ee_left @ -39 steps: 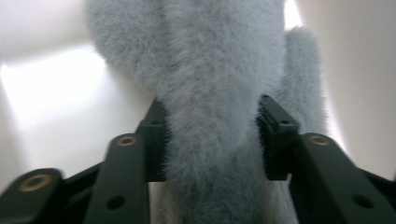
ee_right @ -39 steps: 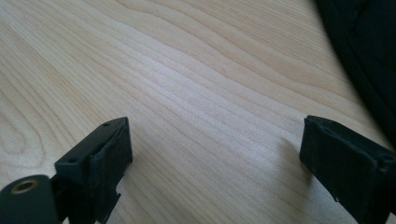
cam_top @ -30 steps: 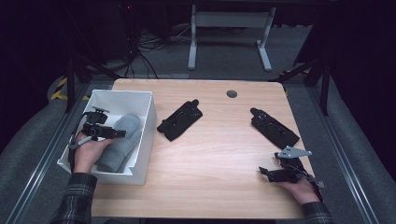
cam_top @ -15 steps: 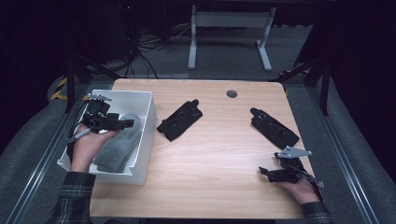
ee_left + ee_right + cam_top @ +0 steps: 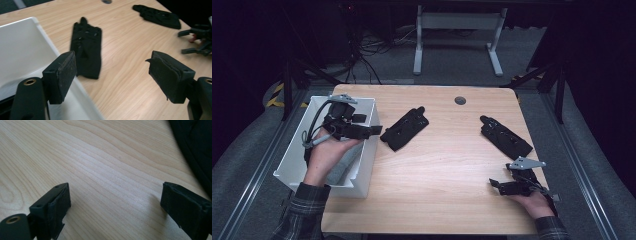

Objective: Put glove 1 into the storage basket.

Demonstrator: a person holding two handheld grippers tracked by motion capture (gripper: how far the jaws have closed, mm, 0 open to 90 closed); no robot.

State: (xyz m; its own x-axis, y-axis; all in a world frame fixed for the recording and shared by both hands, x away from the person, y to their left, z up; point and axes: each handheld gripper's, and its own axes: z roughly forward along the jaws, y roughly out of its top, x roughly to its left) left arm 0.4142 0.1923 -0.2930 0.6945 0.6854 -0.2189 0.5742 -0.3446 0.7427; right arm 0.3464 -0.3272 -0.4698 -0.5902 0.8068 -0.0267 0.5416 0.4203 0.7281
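Just ahead of left gripper (image 5: 112, 75): black glove (image 5: 86, 50)

Black glove (image 5: 405, 128) flat beside bin (image 5: 367, 150)

High view: table (image 5: 437, 165) evenly lit from above, surroundings nearly black; floor beyond dim. Soft, short shadows beside the white bin (image 5: 362, 175). Image somewhat soft and grainy, no glare.

Left gripper view: bright; near glove (image 5: 86, 50) slightly motion-blurred, pads sharper.

Right gripper view: wood grain crisp mid-frame, faint sheen on it, a soft shadow beside one pad.
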